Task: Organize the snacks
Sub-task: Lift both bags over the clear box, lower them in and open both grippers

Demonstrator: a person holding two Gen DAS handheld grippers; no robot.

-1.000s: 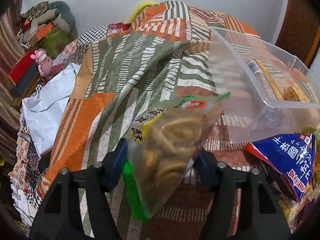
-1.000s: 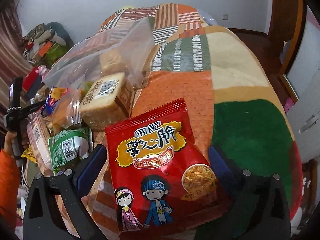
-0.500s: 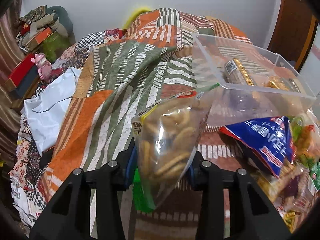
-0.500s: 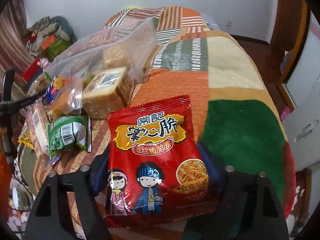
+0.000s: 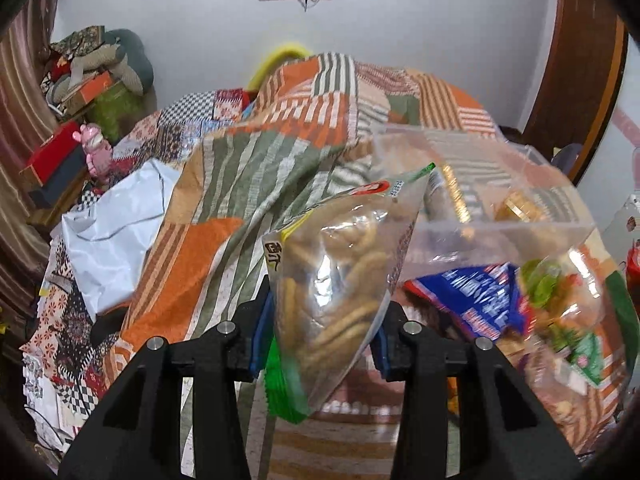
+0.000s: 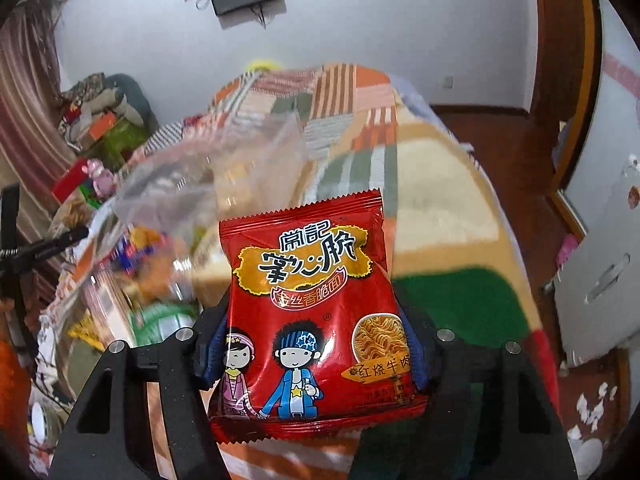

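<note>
Left gripper (image 5: 324,332) clamps clear biscuit bag (image 5: 340,276), lifted off quilt; clear plastic bin (image 5: 520,208) lies ahead-right, just beyond bag tip. Right gripper (image 6: 312,356) clamps red noodle-snack packet (image 6: 312,308), upright; bin sits ahead-left, blurred. Left looks nearer.

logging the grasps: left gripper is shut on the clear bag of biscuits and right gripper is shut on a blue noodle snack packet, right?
Not quite. The packet in the right gripper is red, not blue; the right wrist view shows the red noodle snack packet clamped between its fingers. The rest holds: the left gripper is shut on the clear bag of biscuits.
</note>
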